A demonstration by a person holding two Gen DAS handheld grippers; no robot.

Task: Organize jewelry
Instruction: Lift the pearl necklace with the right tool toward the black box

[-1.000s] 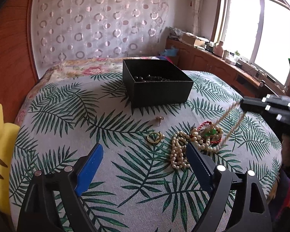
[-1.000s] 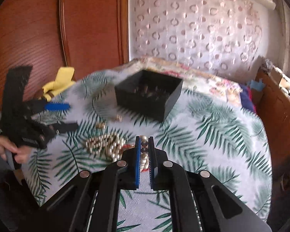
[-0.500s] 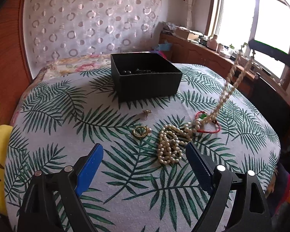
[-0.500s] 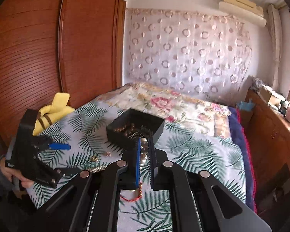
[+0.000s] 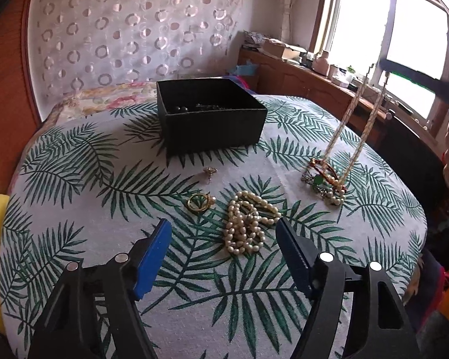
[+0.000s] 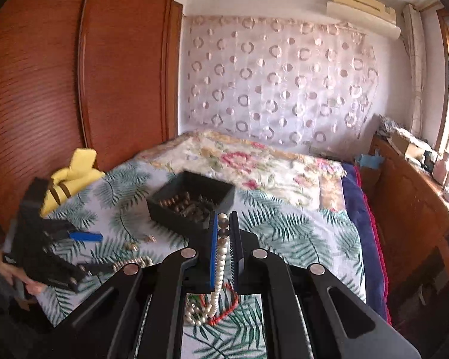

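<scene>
Cream beads of the necklace (image 6: 221, 261) are hanging in two strands from my right gripper (image 6: 223, 233), which is pinching them. My left gripper (image 5: 221, 239) has just been narrowing, gaping over the pearl pile (image 5: 248, 223) without touching.

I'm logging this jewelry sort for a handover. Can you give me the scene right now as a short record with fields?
surface: leaf-print cloth
box: black box, open, jewelry already inside
right hand-held gripper: shut on pearl necklace, lifted; lower end tangled with red cord on the cloth
left hand-held gripper: open, jaws just closing, nothing gripped
between its jaws: pearl pile on the cloth
loose: gold ring, small ring
</scene>
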